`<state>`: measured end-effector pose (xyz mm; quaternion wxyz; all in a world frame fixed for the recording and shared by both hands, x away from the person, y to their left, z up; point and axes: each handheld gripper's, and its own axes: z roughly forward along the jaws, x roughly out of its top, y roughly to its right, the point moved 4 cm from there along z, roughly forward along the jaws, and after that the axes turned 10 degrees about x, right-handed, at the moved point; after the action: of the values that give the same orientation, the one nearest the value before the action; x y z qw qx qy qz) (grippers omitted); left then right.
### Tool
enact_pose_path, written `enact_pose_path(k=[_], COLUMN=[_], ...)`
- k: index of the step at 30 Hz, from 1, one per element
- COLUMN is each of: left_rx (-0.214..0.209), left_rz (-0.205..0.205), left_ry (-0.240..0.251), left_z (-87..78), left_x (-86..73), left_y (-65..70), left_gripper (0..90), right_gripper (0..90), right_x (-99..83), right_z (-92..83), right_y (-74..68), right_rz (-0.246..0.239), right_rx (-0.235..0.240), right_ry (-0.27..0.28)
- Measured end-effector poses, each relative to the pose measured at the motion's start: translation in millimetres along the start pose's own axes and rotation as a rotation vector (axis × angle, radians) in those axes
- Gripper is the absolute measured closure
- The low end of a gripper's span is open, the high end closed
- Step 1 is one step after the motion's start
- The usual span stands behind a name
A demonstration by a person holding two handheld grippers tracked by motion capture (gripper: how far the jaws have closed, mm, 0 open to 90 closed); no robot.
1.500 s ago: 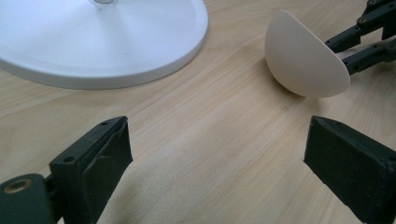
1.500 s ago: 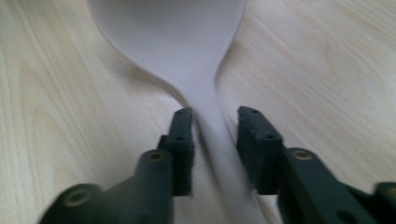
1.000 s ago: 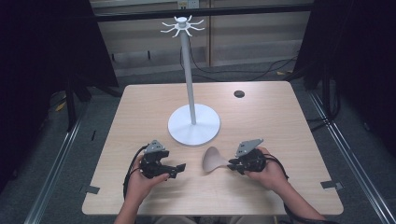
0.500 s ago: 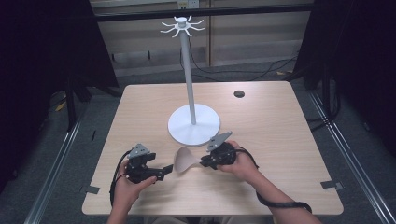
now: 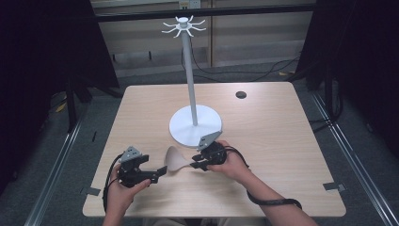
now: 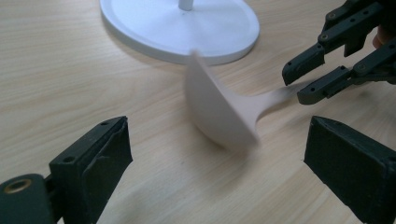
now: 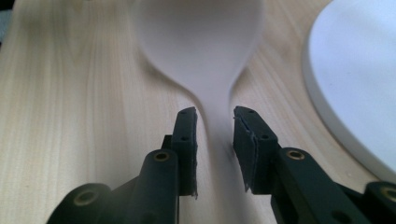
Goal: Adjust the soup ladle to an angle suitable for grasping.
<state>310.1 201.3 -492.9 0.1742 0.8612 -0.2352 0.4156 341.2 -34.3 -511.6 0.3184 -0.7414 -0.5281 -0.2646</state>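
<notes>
Spatula point(image 5: 176, 158) — blade raised | stand base point(image 5: 186, 132) just behind (touching? unclear)

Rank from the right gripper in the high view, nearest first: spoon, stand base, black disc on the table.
1. Spoon: its handle lies between the right gripper's jaws, bowl toward the left gripper.
2. Stand base: white disc just beyond the gripper.
3. Black disc: far side of the table, right of the pole.

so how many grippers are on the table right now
2. The left gripper is near the table's front-left, jaws wide open toward the spoon. The right gripper is just in front of the white stand base, jaws around the spoon's handle.
</notes>
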Motion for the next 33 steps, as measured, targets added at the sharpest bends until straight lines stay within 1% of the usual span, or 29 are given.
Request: enact_pose_path(k=[1,2,3,4,5,6,7,8,9,12,13,14,17,18,19,20,21,22,24,25,26,27,28,29,31,33], left_rx=[-0.003,-0.010,-0.016,-0.024,-0.024,-0.036,-0.041,-0.047,-0.051,-0.070,-0.079,-0.080,-0.097,-0.107,-0.113,-0.126,-0.133,-0.141,-0.157,-0.160,-0.169,-0.169,-0.181,-0.181,-0.190,-0.196], left_rz=[-0.005,0.006,0.018,0.026,0.026,0.034,0.042,0.052,0.056,0.079,0.089,0.089,0.110,0.126,0.125,0.140,0.145,0.154,0.164,0.172,0.185,0.185,0.193,0.193,0.223,0.242], left_ry=[0.007,0.004,0.000,-0.002,-0.002,-0.003,0.000,0.002,0.005,0.019,0.019,0.020,0.018,0.015,0.017,0.013,0.013,0.008,0.003,-0.003,-0.014,-0.014,-0.029,-0.029,-0.054,-0.074], left_z=[0.9,2.0,3.5,7.1,7.1,9.4,10.9,12.3,13.2,17.7,19.5,21.1,28.7,32.1,34.2,37.6,39.9,43.5,49.1,52.5,58.3,58.3,64.8,64.8,71.9,77.1], left_x=[1.6,3.2,4.6,7.5,7.5,9.8,12.2,14.9,17.1,27.6,30.2,32.0,38.8,41.5,43.0,45.3,46.6,48.5,50.2,50.7,51.2,51.2,51.2,51.2,50.1,48.5], left_y=[2.0,3.9,5.8,9.4,9.4,12.2,14.7,17.0,18.7,25.5,27.5,29.4,37.5,41.2,44.1,47.6,49.9,53.0,57.4,59.1,62.5,62.5,66.9,66.9,70.8,73.2], left_gripper=[7.0,7.0,7.0,7.1,7.1,7.1,7.1,7.1,7.1,7.0,7.1,7.0,7.1,7.2,7.4,7.4,7.4,7.4,7.5,7.5,7.5,7.5,7.7,8.0,8.8,9.5], right_gripper=[67.7,66.8,66.8,65.2,65.2,64.4,63.9,63.2,63.2,60.1,58.8,57.6,52.2,50.3,48.3,46.5,44.3,42.1,34.3,34.3,29.7,29.7,25.9,25.9,21.7,19.0], right_x=[-0.6,-2.8,-2.8,-7.8,-7.8,-10.2,-14.9,-23.6,-23.6,-39.8,-47.4,-53.6,-70.8,-74.8,-81.3,-84.9,-90.3,-93.1,-102.3,-102.3,-107.7,-107.7,-112.2,-112.2,-115.8,-118.5], right_z=[-5.1,-13.3,-13.3,-23.6,-23.6,-28.1,-36.0,-48.4,-48.4,-67.7,-75.7,-82.2,-100.9,-105.1,-111.3,-114.3,-118.8,-121.0,-128.3,-128.3,-132.6,-132.6,-137.0,-137.0,-141.3,-144.7], right_y=[-0.1,-0.3,-0.3,-0.4,-0.4,-0.6,-0.7,-1.1,-1.1,-1.7,-1.6,-1.4,-1.9,-2.2,-2.6,-3.0,-3.6,-3.9,-6.4,-6.4,-7.1,-7.1,-8.3,-8.3,-10.1,-12.0], right_rz=[0.008,0.020,0.020,0.039,0.039,0.047,0.057,0.080,0.080,0.104,0.126,0.143,0.195,0.204,0.225,0.238,0.255,0.262,0.296,0.296,0.313,0.313,0.329,0.329,0.341,0.345], right_rx=[-0.003,-0.013,-0.013,-0.028,-0.028,-0.040,-0.054,-0.064,-0.064,-0.102,-0.119,-0.135,-0.159,-0.168,-0.184,-0.190,-0.202,-0.205,-0.230,-0.230,-0.249,-0.249,-0.263,-0.263,-0.268,-0.273], right_ry=[0.014,0.036,0.036,0.056,0.056,0.059,0.069,0.087,0.087,0.090,0.093,0.099,0.131,0.137,0.142,0.146,0.150,0.154,0.159,0.159,0.162,0.162,0.167,0.167,0.176,0.182])
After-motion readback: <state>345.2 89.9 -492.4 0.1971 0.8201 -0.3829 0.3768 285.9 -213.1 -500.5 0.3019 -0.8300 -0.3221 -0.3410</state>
